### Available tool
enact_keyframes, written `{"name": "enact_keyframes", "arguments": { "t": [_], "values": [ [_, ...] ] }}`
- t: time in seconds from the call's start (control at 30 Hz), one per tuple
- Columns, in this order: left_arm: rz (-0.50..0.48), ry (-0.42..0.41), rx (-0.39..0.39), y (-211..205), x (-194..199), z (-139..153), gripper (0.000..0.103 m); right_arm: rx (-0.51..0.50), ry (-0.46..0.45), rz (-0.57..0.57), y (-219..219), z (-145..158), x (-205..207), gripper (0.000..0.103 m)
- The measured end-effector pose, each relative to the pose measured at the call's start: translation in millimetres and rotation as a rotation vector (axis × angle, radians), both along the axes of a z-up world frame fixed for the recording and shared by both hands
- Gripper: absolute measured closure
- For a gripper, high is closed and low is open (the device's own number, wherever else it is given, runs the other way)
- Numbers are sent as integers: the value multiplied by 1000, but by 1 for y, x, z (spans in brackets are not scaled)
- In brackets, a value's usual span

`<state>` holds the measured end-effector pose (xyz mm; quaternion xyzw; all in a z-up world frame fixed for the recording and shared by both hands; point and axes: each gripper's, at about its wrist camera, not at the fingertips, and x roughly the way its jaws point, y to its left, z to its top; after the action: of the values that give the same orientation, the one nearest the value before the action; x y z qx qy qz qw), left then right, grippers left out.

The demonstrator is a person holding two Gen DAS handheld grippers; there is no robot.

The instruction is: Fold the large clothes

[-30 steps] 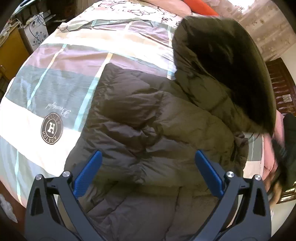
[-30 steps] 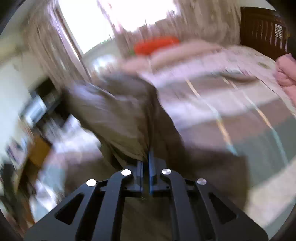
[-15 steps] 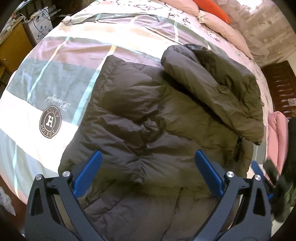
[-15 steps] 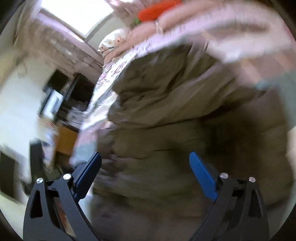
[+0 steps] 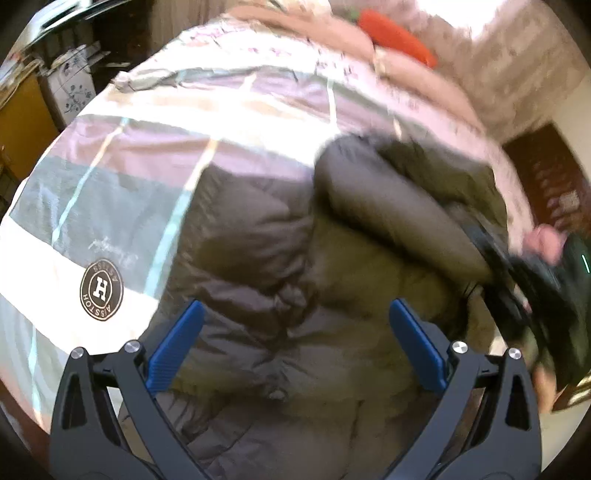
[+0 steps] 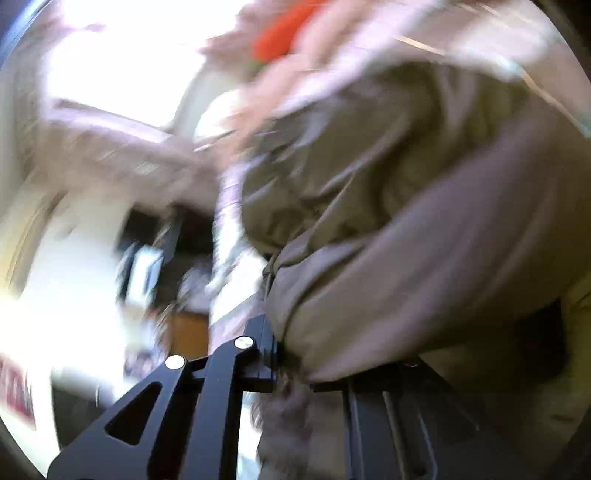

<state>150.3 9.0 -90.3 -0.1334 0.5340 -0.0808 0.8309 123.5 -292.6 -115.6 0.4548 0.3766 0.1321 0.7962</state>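
Observation:
A dark olive puffer jacket (image 5: pixel 295 258) lies spread on the bed, with one part folded over its upper right. My left gripper (image 5: pixel 295 306) hangs open above the jacket's lower middle, nothing between its blue pads (image 5: pixel 177 343). In the left wrist view my right gripper (image 5: pixel 517 280) is a dark blur at the jacket's right edge. In the right wrist view the jacket (image 6: pixel 406 221) bulges over my right gripper (image 6: pixel 275 354), whose jaws are closing with a fold of jacket fabric pinched between them. One right finger is hidden under the cloth.
The bed cover (image 5: pixel 110 184) is patchwork pink, grey and white with a round H logo (image 5: pixel 100 288). Pink pillows (image 5: pixel 424 85) and an orange one (image 5: pixel 399 35) lie at the head. A white appliance (image 5: pixel 74 88) stands left of the bed, dark wooden furniture (image 5: pixel 546 184) right.
The raised jacket part came down and now lies folded over the body. My right gripper let go, opened wide, then closed on the jacket's right edge. The left gripper stayed open.

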Motion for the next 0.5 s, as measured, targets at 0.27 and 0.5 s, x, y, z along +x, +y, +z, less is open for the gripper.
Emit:
{"name": "enact_keyframes", "arguments": {
  "t": [0.27, 0.5],
  "values": [
    [113, -126, -62, 18, -10, 32, 2, -20, -143, 309, -26, 56, -145, 92],
    [-71, -89, -30, -42, -15, 17, 2, -391, 309, 398, 3, -32, -173, 69]
  ]
}}
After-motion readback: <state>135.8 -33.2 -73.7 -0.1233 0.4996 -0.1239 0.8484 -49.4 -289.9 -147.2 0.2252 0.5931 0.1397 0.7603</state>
